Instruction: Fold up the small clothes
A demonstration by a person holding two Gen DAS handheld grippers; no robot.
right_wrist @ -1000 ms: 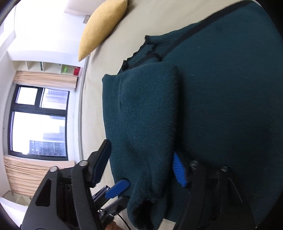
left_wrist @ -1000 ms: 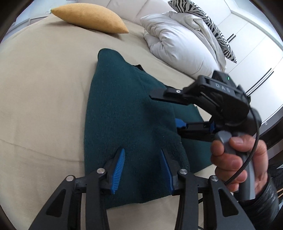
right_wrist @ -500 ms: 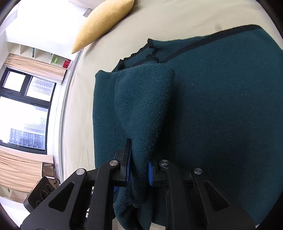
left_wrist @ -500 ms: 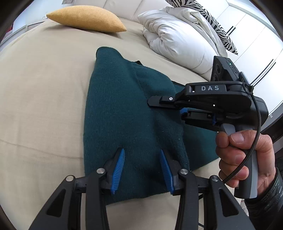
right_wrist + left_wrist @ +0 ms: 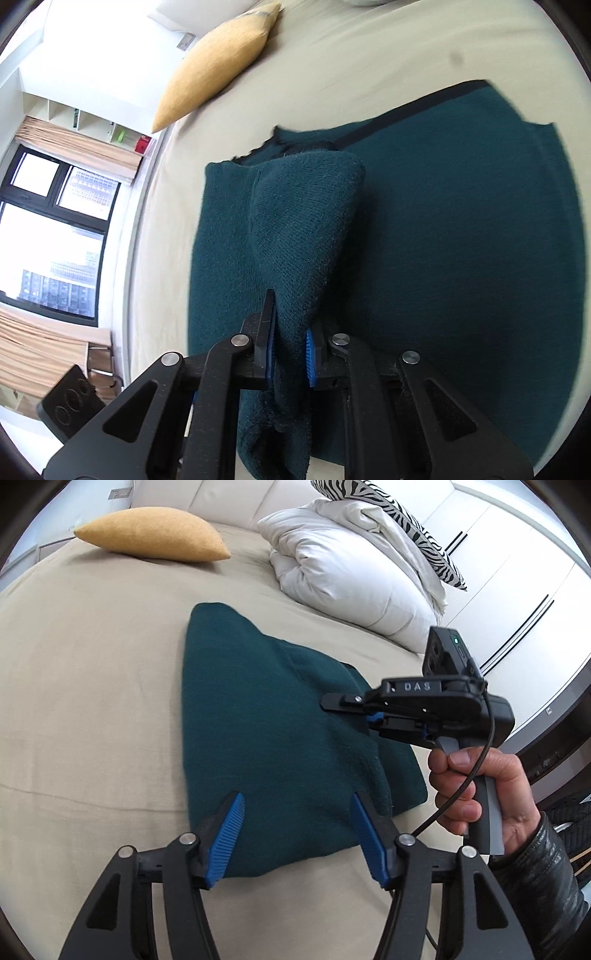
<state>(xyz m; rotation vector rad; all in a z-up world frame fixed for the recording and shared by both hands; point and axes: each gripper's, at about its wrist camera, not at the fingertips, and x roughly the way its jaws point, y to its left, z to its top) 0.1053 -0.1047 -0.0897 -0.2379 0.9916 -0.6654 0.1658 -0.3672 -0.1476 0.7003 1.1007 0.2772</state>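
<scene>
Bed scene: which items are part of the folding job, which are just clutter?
In the job:
- teal knit garment, spread on the bed
- right gripper, shut on a raised fold of it
- left gripper, open above its near edge

Just lying about:
- yellow cushion
- white duvet
- zebra-print pillow

A mustard-yellow cushion [image 5: 149, 535] lies at the far side of the beige bed [image 5: 85, 672]. A bunched white duvet [image 5: 343, 579] sits beside it, with a zebra-striped pillow [image 5: 399, 513] behind. A dark-framed window [image 5: 48, 236] shows beyond the bed's edge.
</scene>
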